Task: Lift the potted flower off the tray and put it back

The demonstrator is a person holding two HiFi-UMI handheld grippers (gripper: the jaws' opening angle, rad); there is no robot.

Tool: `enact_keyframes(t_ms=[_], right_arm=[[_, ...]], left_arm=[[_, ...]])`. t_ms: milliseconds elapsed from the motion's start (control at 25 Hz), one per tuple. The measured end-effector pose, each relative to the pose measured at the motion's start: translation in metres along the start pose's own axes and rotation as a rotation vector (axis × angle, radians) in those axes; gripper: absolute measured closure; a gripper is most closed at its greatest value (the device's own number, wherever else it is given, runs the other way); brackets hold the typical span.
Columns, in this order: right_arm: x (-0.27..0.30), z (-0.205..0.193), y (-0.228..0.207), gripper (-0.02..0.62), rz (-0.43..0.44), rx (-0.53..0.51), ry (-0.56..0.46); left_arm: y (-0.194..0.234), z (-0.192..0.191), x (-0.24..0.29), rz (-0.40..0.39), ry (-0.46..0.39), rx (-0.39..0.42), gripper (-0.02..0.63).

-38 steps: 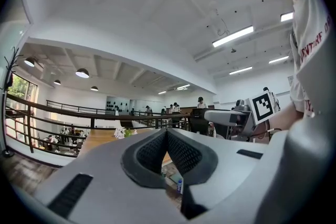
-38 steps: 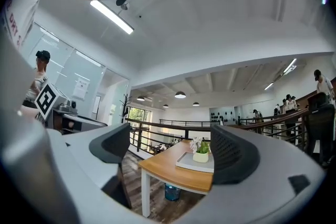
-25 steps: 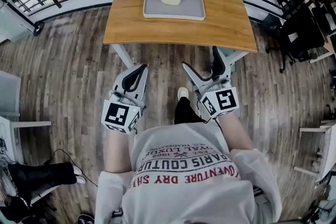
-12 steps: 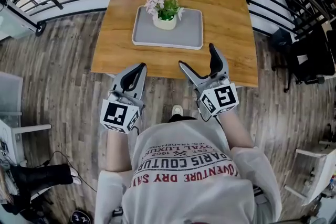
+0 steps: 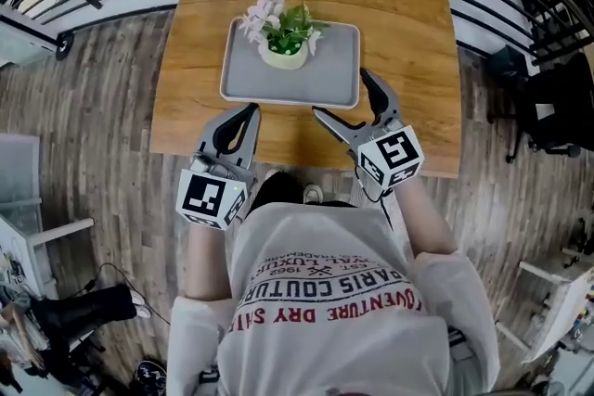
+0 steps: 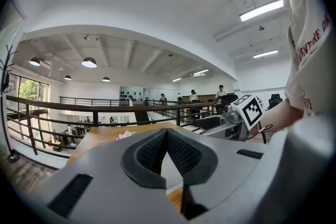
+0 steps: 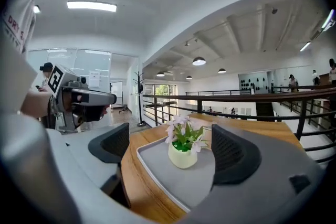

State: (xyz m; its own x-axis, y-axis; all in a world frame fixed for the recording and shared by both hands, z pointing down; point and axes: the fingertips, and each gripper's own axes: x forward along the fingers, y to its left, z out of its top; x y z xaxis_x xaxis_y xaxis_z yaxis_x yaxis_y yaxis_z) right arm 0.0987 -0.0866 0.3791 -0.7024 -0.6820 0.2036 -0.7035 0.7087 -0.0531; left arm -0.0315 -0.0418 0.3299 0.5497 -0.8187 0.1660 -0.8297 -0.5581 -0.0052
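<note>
The potted flower (image 5: 283, 42) is sitting on the gray tray (image 5: 320, 81) on the wooden table (image 5: 408, 23). The right gripper (image 5: 341, 95) is hanging wide open beside the tray. The left gripper (image 5: 247, 113) is squeezing shut on nothing.

Worktop (image 5: 399, 32): wood, warm-toned, grain visible, smooth, a low sheen is noted. Tray (image 5: 329, 74): grey, matt and smooth (plastic by the look; not confirmed). Pot (image 5: 283, 58): pale cream, smooth, a slight gloss is observed. The shells of the left gripper (image 5: 249, 111) and the right gripper (image 5: 341, 95) are recorded as matt grey moulded plastic; the pads (image 7: 231, 152) are seen to be black, finely cross-hatched, rubber-like. Floor (image 5: 102, 134): wood planks, grey-brown, rough grain. Railing (image 7: 252, 97): black metal, satin. T-shirt (image 5: 325, 292): pale cloth, matt print.
</note>
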Motion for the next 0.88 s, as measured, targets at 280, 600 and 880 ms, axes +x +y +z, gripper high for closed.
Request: enact_keyframes(t_ms=[280, 600, 880], right_arm=[[0.063, -0.044, -0.029, 0.127, 0.036, -0.017, 0.144], [0.118, -0.095, -0.019, 0.127, 0.138, -0.046, 0.249], [0.154, -0.139, -0.031, 0.126, 0.225, -0.06, 0.279]], left_arm=[[0.042, -0.013, 0.057, -0.1, -0.013, -0.014, 0.594], [0.079, -0.06, 0.08, -0.178, 0.028, -0.069, 0.594], [0.086, -0.097, 0.094, -0.187, 0.068, -0.131, 0.594]])
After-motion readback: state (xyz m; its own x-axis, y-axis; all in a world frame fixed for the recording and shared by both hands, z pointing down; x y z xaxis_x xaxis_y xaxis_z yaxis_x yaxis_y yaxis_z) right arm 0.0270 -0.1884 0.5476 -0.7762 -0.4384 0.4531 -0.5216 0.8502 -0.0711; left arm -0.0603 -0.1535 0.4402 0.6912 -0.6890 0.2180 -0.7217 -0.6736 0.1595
